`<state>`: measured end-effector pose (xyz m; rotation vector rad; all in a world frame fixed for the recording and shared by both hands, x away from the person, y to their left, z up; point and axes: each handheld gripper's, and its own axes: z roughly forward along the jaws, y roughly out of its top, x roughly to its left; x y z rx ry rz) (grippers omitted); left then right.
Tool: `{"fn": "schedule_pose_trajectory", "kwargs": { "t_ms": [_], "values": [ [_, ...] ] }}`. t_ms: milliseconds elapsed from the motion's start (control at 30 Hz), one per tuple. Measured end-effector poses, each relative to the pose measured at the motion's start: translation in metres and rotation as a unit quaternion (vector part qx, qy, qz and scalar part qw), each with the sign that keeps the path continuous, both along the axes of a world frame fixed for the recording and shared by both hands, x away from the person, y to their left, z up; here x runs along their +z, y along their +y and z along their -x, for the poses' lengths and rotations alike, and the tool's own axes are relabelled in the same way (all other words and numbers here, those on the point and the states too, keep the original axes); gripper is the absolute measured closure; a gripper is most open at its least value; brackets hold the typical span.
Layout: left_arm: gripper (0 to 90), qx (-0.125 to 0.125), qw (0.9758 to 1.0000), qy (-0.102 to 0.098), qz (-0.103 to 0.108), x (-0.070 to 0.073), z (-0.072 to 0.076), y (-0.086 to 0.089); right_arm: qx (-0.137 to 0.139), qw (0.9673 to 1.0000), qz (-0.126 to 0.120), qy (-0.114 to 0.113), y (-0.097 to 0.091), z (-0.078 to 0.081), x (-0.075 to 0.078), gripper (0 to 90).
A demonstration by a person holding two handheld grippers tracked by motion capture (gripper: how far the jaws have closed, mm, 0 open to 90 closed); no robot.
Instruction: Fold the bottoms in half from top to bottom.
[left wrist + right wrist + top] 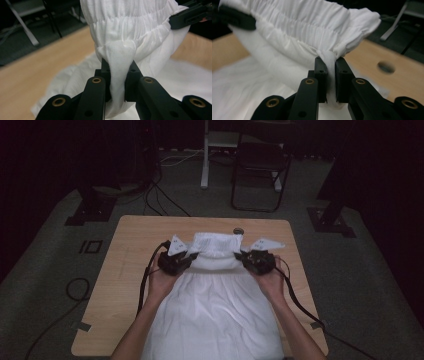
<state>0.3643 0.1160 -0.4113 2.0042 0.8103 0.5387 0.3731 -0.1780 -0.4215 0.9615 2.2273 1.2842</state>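
Observation:
A white garment (215, 305) with a gathered elastic band (216, 245) lies spread on the wooden table (125, 270), its band end lifted off the top. My left gripper (192, 256) is shut on the band's left side, and white cloth (120, 72) is pinched between its jaws. My right gripper (239, 255) is shut on the band's right side, with a fold of cloth (330, 62) squeezed between its jaws. In the left gripper view, the other gripper's jaw (190, 16) shows at the upper right, on the band (130, 22). The band (312, 22) hangs stretched between both grippers.
A round hole (238, 231) sits in the table near its far edge, just behind the garment. Beyond the table stand a dark folding chair (260, 165) and a white table leg (205, 155). Cables (75, 290) trail over the floor at left.

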Motion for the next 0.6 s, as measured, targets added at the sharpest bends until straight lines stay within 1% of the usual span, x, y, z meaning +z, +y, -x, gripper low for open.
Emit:
{"fn": "schedule_pose_trajectory", "kwargs": {
  "t_ms": [67,100,133,167,200,233,267,300,333,367,400,433,467,500,533,567,600],
  "values": [
    [82.2,-0.007,0.9996,0.026,0.002,-0.016,0.009,0.004,0.009,0.9998,0.01,0.012,0.002,0.013,-0.016,82.8],
    [82.2,-0.011,0.9991,0.04,0.003,-0.026,0.014,0.006,0.009,0.9998,0.01,0.012,0.002,0.013,-0.016,82.8],
    [82.2,-0.015,0.9982,0.057,0.01,-0.036,0.019,0.008,0.012,0.9996,0.01,0.023,0.002,0.019,-0.025,82.8],
    [82.2,-0.024,0.9955,0.091,0.011,-0.057,0.03,0.011,0.019,0.9989,0.011,0.042,0.002,0.03,-0.043,82.9],
    [82.2,-0.028,0.9937,0.108,0.011,-0.068,0.036,0.011,0.023,0.9981,0.01,0.056,0.002,0.035,-0.052,82.9],
    [82.2,-0.028,0.9937,0.108,0.011,-0.068,0.036,0.011,0.028,0.9971,0.015,0.069,0.003,0.04,-0.061,82.9],
    [82.0,-0.038,0.99,0.136,-0.007,-0.088,0.046,0.012,0.032,0.9959,0.025,0.081,0.004,0.045,-0.071,82.9],
    [81.8,-0.038,0.99,0.136,-0.007,-0.088,0.046,0.012,0.032,0.9959,0.025,0.081,0.004,0.045,-0.071,82.9],
    [81.8,-0.041,0.9883,0.146,-0.015,-0.096,0.049,0.012,0.041,0.9941,0.036,0.094,0.005,0.048,-0.082,83.0],
    [81.4,-0.04,0.9862,0.152,-0.051,-0.109,0.047,0.013,0.052,0.9901,0.055,0.118,0.009,0.053,-0.1,83.0],
    [81.3,-0.04,0.9862,0.152,-0.051,-0.109,0.047,0.013,0.052,0.9901,0.055,0.118,0.009,0.053,-0.1,83.0],
    [81.2,-0.038,0.9854,0.156,-0.055,-0.116,0.035,0.015,0.058,0.9878,0.054,0.134,0.013,0.053,-0.111,83.0],
    [81.2,-0.031,0.9852,0.162,-0.047,-0.116,0.028,0.017,0.056,0.9878,0.054,0.135,0.015,0.052,-0.113,83.0],
    [81.1,-0.031,0.9852,0.162,-0.047,-0.116,0.028,0.017,0.053,0.9879,0.05,0.136,0.017,0.049,-0.113,82.9],
    [81.0,-0.026,0.9859,0.155,-0.059,-0.115,0.022,0.016,0.052,0.988,0.047,0.138,0.018,0.046,-0.113,82.9],
    [80.9,-0.021,0.987,0.142,-0.072,-0.115,0.017,0.014,0.052,0.988,0.047,0.138,0.018,0.046,-0.113,82.9],
    [80.9,-0.015,0.9876,0.136,-0.077,-0.115,0.012,0.012,0.05,0.9884,0.047,0.136,0.02,0.043,-0.114,82.9]
  ]
}}
